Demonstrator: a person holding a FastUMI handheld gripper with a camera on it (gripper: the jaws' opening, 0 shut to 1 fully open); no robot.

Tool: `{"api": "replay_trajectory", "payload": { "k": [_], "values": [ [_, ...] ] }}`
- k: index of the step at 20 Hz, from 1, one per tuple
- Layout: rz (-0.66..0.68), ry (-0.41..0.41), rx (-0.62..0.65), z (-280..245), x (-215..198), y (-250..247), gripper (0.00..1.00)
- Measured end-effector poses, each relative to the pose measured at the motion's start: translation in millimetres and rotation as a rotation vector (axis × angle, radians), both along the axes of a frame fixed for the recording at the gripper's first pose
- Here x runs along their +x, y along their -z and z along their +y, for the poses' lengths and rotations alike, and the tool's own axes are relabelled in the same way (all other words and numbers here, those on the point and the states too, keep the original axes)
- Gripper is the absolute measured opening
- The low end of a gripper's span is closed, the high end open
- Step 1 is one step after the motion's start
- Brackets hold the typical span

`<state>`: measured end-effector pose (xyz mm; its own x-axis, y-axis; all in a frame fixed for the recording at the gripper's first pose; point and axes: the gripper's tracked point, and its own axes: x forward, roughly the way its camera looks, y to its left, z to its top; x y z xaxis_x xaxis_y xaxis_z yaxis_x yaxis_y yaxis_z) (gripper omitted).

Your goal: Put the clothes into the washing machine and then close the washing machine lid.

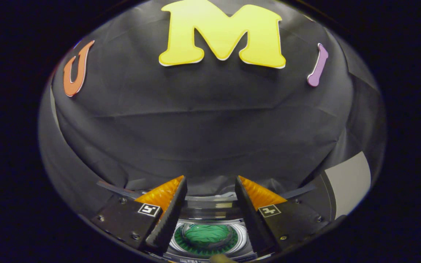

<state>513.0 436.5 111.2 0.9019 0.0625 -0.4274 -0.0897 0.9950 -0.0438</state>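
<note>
Gripper [210, 186] above washing machine [210, 215], fingers spread wide, nothing between them. Green clothes [207, 233] lying inside drum, at 6 o'clock below fingertips, seen between fingers. Clothes look loaded; judged step: closing lid. Lid itself hard to make out. Next move calls for finding lid edge, pushing it down.

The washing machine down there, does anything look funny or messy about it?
Nothing stands out. The green cloth sits inside the washing machine drum, seen through what looks like a clear lid. The hand-held gripper hangs above it, fingers apart and holding nothing.
</note>
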Motion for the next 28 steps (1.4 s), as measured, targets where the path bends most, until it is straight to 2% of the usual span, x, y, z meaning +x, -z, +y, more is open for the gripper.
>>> {"api": "replay_trajectory", "payload": {
  "k": [16, 28],
  "values": [
    [-0.144, -0.037, -0.004, -6, -51, 10, 0.83],
    [-0.154, -0.105, -0.012, -11, -99, 40, 0.83]
  ]
}}
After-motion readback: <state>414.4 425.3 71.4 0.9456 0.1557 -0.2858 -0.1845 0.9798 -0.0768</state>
